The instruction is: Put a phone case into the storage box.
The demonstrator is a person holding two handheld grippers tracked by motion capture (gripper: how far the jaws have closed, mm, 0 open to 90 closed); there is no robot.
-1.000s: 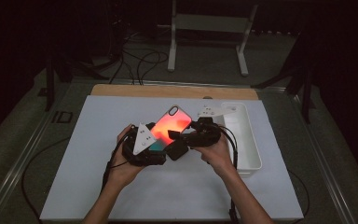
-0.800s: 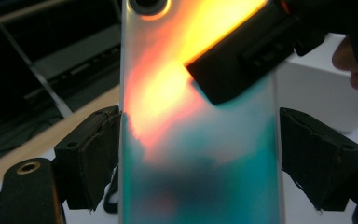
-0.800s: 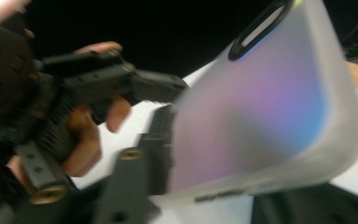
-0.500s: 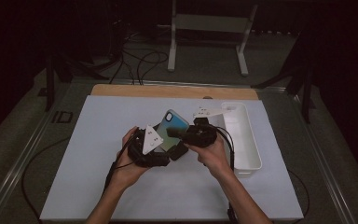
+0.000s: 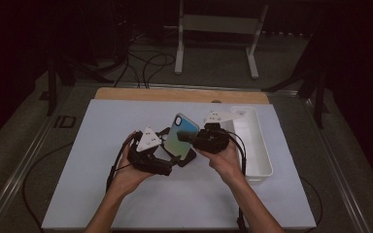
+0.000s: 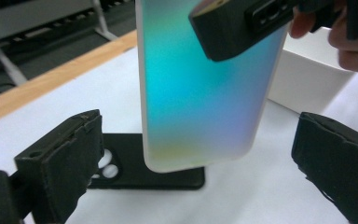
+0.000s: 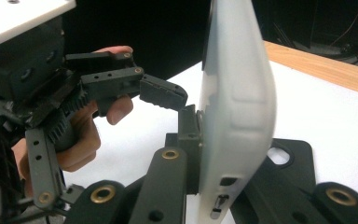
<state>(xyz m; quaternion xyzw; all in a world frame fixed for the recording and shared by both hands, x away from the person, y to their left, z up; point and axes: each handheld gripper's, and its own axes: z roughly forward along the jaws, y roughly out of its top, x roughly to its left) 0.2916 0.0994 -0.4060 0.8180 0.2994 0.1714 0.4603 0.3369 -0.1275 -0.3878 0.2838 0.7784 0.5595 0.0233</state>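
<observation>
A phone with an iridescent teal back stands nearly upright over the white table mat. My right gripper is shut on its upper part. Its jaw crosses the top of the phone in the left gripper view. In the right gripper view the phone is edge-on, pinched by my right gripper. My left gripper is open and its jaws have just been opening. They stand wide on either side of the phone's lower end without touching it. A black phone case lies flat on the mat below.
A white tray sits at the right of the mat, close behind my right hand. A wooden strip runs along the far table edge. Cables and a metal stand are on the floor beyond.
The phone has been tipped up from a slant to nearly upright, its sheen shifting from orange to teal. The left gripper's jaws have spread wider. The right gripper has closed on the phone.
</observation>
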